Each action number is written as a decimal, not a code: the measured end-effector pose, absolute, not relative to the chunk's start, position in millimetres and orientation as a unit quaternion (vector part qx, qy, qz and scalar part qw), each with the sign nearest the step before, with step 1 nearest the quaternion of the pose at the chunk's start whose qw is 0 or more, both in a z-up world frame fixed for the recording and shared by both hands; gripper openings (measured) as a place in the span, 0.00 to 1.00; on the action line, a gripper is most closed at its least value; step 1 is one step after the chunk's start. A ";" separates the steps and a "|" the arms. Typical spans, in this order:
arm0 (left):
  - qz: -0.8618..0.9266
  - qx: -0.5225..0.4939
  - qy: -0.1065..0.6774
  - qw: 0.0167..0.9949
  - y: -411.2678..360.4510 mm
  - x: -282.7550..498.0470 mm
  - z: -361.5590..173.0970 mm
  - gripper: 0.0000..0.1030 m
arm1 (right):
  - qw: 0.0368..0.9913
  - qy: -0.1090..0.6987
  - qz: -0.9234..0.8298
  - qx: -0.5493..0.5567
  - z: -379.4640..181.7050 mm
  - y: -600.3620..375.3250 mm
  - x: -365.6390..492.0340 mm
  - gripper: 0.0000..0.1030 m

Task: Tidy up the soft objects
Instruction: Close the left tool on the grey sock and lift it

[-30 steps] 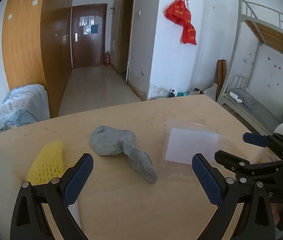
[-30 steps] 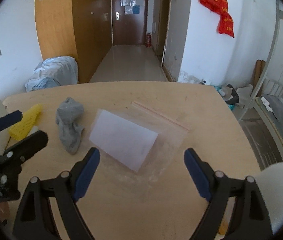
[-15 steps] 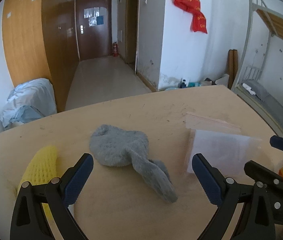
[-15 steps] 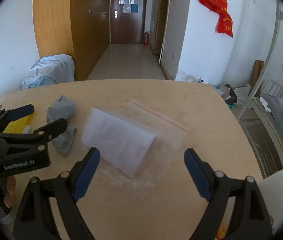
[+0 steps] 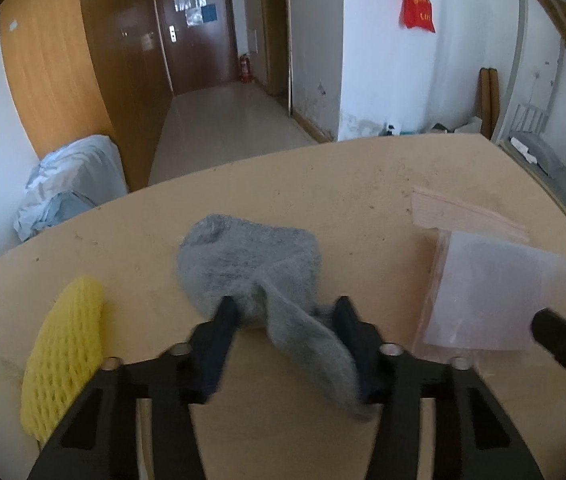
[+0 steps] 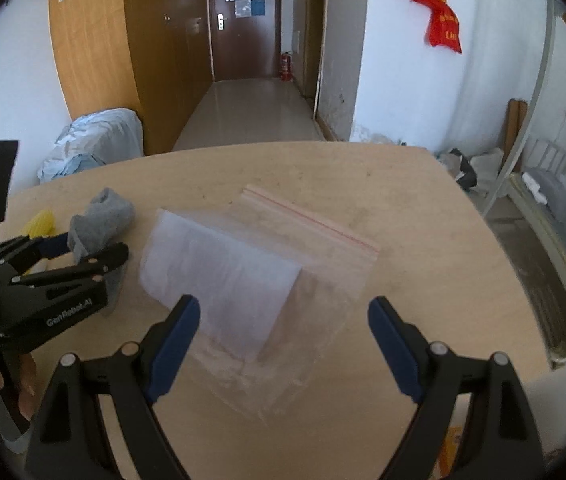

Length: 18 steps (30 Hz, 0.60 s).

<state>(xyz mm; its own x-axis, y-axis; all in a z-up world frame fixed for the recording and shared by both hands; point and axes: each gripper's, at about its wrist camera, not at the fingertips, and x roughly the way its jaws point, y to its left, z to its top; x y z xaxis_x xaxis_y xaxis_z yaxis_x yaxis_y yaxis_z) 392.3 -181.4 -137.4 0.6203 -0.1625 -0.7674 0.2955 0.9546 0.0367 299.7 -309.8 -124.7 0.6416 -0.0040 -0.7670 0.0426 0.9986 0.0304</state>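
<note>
The grey sock [image 5: 251, 268] lies crumpled on the left half of the wooden table [image 5: 355, 184], and the left gripper [image 5: 285, 316] has been brought down over its narrow trailing end, a part thin enough to be pinched from both sides; its jaws have just been closing, with the sock between them and the pads against the fabric on either side (whether the cloth is firmly clamped yet cannot be told). The clear zip bag [image 6: 283, 264], with a white sheet inside it, is laid flat near the middle of the table, its red-lined seal turned toward the far edge, presumably so that soft things can be fed into it. The right gripper [image 6: 283, 332] is held above the bag's near end with its jaws wide apart and nothing between them, seemingly ready to steady or open the bag. A yellow foam net [image 5: 63, 356] is left just beside the sock, at the table's left edge, apart from the fingers. Nothing is seen lying between sock and bag.
</note>
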 end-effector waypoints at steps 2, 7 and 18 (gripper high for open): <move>-0.126 0.079 0.418 0.896 -179.6 393.3 -138.2 0.34 | 0.901 0.432 -0.012 0.029 -129.1 -310.0 303.3 0.86; -0.118 0.079 0.414 0.899 -175.1 393.2 -137.8 0.12 | 0.899 0.435 -0.004 0.058 -130.5 -314.1 306.7 0.86; -0.123 0.069 0.410 0.901 -168.0 389.6 -132.5 0.07 | 0.907 0.408 -0.049 -0.093 -104.1 -283.3 298.5 0.86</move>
